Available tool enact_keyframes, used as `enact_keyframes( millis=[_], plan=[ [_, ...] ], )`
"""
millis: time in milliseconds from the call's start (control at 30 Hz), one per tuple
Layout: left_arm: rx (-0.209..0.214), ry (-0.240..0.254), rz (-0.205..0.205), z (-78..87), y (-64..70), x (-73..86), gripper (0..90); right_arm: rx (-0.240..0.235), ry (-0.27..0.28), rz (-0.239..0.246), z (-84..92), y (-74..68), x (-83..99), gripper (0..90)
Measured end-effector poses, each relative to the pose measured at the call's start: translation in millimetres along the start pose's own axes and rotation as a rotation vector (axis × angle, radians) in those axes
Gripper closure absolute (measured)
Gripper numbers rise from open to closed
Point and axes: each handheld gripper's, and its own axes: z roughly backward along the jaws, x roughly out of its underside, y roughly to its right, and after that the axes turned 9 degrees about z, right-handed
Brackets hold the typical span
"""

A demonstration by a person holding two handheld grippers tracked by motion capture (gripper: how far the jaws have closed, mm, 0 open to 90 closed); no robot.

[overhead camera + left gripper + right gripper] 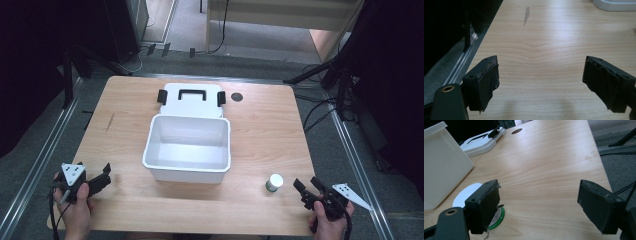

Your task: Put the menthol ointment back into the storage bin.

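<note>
Half the jar (477,205) hides behind right tongs (537,206).

The high view looks forward and down from above the near edge, taking in the whole wooden surface (260,125) with the open white box (187,147) at its middle. The left tool view sits low and close over the near-left wood, facing the far side. The right tool view, equally low, shares the box (441,167) and its lid (482,141).
</note>
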Motion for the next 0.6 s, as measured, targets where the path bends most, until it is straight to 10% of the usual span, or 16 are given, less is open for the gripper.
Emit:
enact_keyframes(
  millis=[300, 600],
  plan=[
    [0.038, 0.032, -0.003, 2.8, -1.2, 1.2, 13.9, -0.006, -0.063, 0.024, -2.7, -1.1, -2.0, 19.3],
    [0.072, 0.041, 0.011, 3.9, -3.9, 1.5, 13.8, -0.021, -0.352, 0.188, -7.6, -16.6, -24.5, 21.6]
  ],
)
